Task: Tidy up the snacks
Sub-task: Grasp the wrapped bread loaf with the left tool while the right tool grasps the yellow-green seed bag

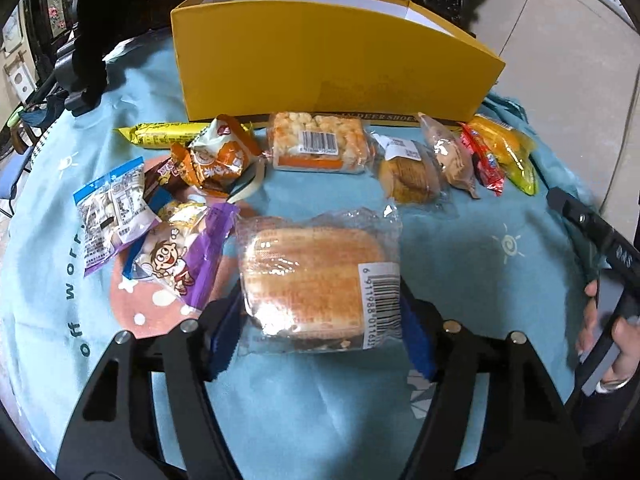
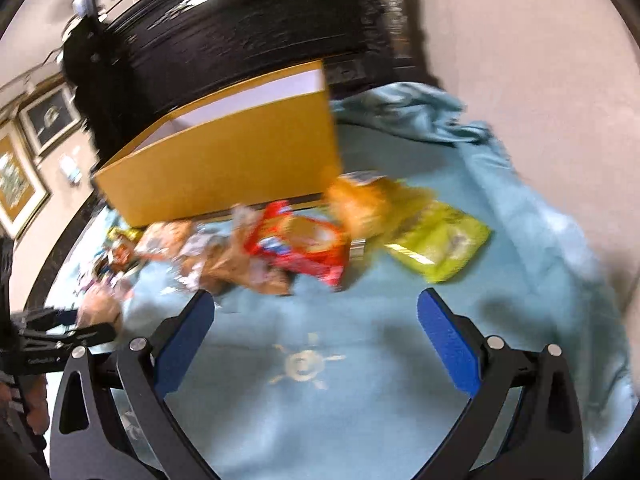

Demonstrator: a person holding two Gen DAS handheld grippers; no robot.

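My left gripper [image 1: 320, 320] is shut on a clear-wrapped bread loaf [image 1: 316, 276] with a barcode label and holds it above the blue cloth. Behind it stands an open yellow box [image 1: 328, 68]. Snacks lie in a row before the box: a yellow bar [image 1: 160, 136], an orange-white packet [image 1: 220, 156], a puffed rice cake [image 1: 316, 144], a round pastry [image 1: 408, 176], a red packet [image 1: 484, 160]. My right gripper [image 2: 316, 320] is open and empty over the cloth, short of a red packet [image 2: 304, 244] and a green packet [image 2: 440, 240]. The right wrist view is blurred.
A purple packet [image 1: 180, 256] and a blue-white packet [image 1: 112, 208] lie at the left. The blue cloth [image 1: 480, 248] covers a round table. The yellow box [image 2: 224, 168] also shows in the right wrist view. Dark furniture stands behind. The other hand-held gripper [image 1: 592, 232] is at the right edge.
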